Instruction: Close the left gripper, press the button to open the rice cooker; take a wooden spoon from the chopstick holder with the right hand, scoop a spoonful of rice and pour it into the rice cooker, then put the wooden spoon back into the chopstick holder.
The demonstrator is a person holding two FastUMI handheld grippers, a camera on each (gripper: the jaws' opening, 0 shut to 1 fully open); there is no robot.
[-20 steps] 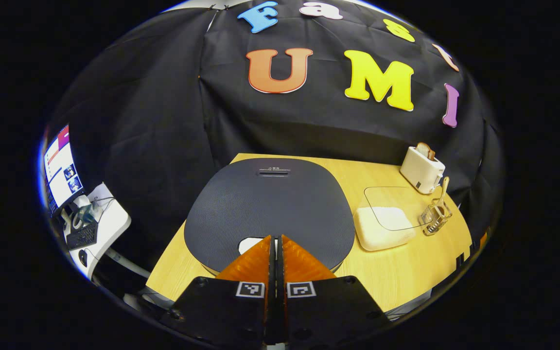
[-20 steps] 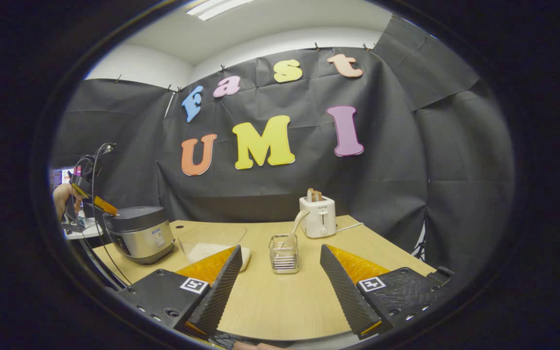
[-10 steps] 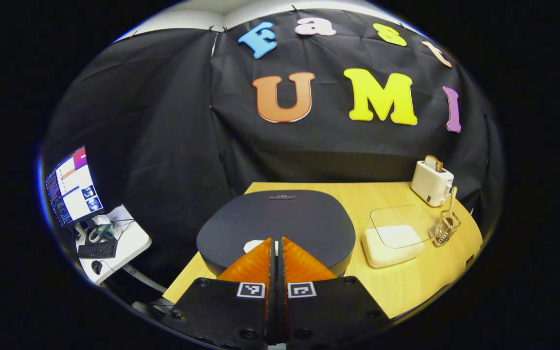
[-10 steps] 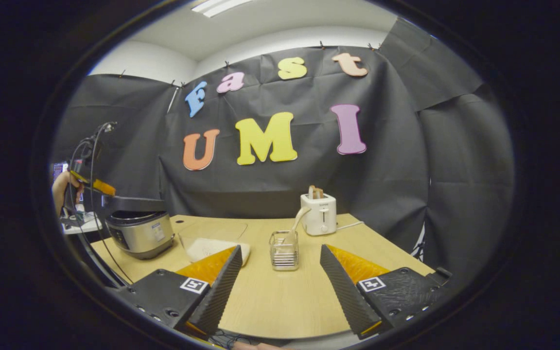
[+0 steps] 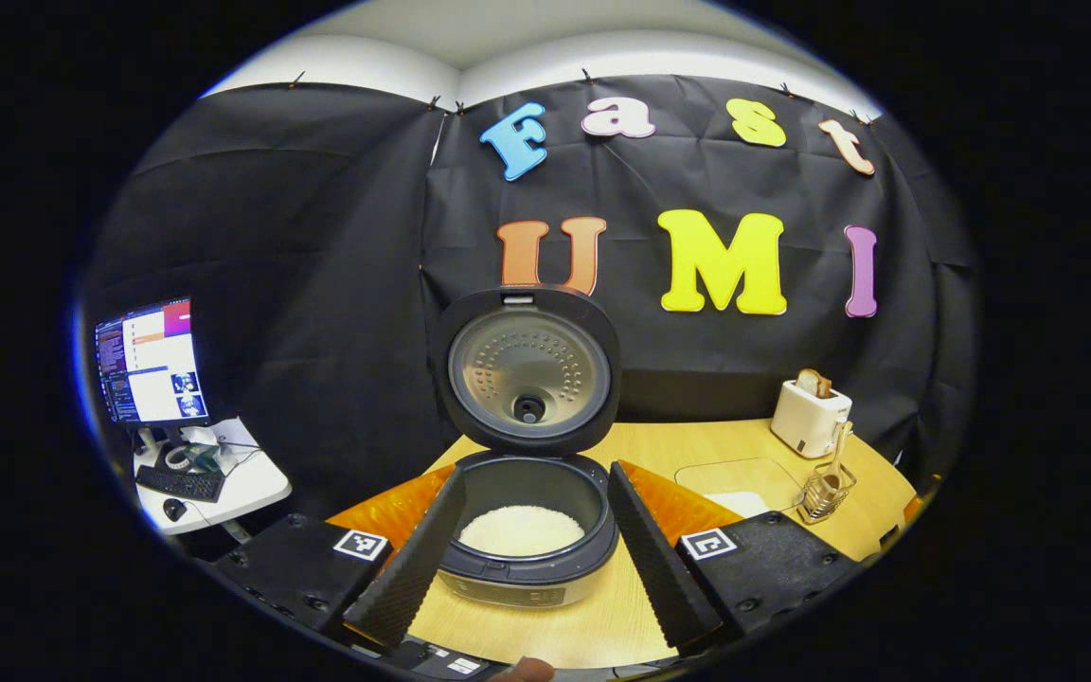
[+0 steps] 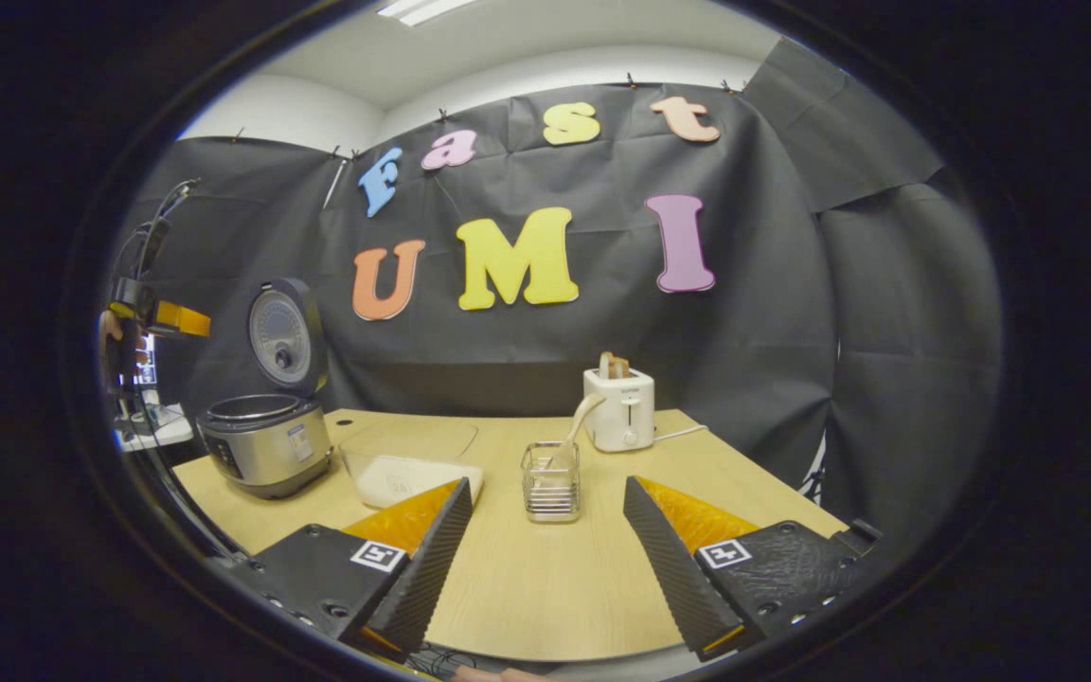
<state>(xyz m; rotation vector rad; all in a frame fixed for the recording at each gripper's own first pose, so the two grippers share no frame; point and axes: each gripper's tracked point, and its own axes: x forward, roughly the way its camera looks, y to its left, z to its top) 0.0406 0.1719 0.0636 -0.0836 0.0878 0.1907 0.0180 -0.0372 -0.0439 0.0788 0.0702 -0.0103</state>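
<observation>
The cooker stands open on the table, lid upright behind the pot, so step 1, the button press, looks done. White rice already lies in the pot. The left gripper is spread wide and holds nothing; in its own view the 2 fingers frame the cooker, which sits farther off between them. In the right gripper view that gripper hangs high at the far left, above and clear of the cooker.

The right gripper is also spread wide and empty, low over the near table edge, aimed at the holder. The spoon stands in the holder, handle leaning toward the toaster, untouched. The rice tray sits between cooker and holder, near the holder's left.

In my judgement 4 steps remain: take the spoon, scoop, pour into the cooker, return the spoon.

Hard to make out: the spoon's bowl is lost behind the holder's wires, so I cannot tell how deep it sits. The tray looks to have a clear cover or high clear wall; which one is unclear. The cooker's button is too small to pick out. In the left gripper view its right finger hides part of the tray.
</observation>
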